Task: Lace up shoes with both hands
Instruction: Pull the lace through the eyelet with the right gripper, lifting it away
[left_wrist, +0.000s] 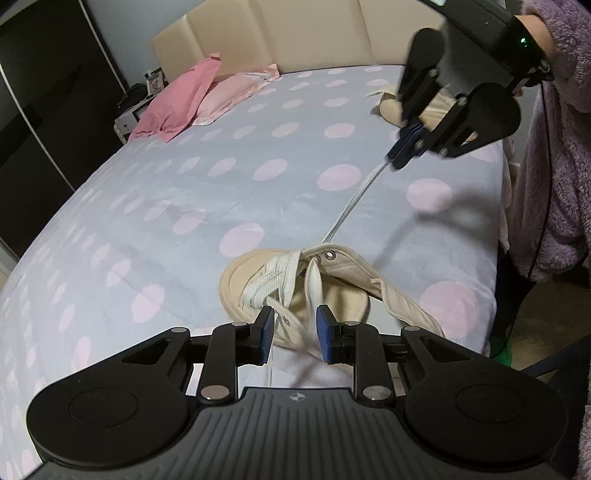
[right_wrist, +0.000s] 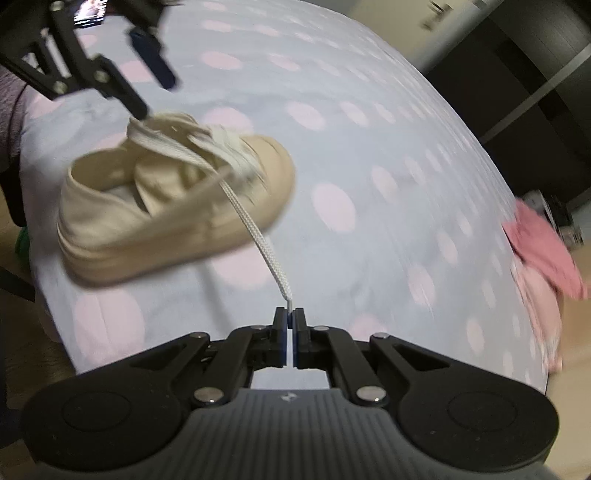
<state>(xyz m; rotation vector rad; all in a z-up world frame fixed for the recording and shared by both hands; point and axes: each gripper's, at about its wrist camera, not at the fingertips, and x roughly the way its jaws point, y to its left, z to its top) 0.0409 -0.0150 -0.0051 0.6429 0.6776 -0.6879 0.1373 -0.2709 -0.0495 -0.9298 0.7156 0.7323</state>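
A beige canvas shoe (left_wrist: 258, 280) lies on the bed, toe pointing away from my left gripper (left_wrist: 295, 334). That gripper is open, its blue pads (left_wrist: 267, 332) on either side of the shoe's near eyelet flap. From the far top eyelet a white lace (left_wrist: 354, 199) runs taut up to my right gripper (left_wrist: 397, 155), which is shut on the lace tip. The right wrist view shows the right gripper (right_wrist: 290, 317) pinching the lace (right_wrist: 255, 229) that leads back to the shoe (right_wrist: 166, 206). My left gripper (right_wrist: 155, 98) hovers open at the shoe's collar.
The bedsheet (left_wrist: 184, 206) is grey-blue with pink dots. A second beige shoe (left_wrist: 389, 107) lies behind the right gripper. Pink pillows (left_wrist: 184, 99) rest by the headboard (left_wrist: 295, 33). A person's purple fleece sleeve (left_wrist: 554, 147) stands at the bed's right edge; a dark wardrobe (left_wrist: 40, 110) is on the left.
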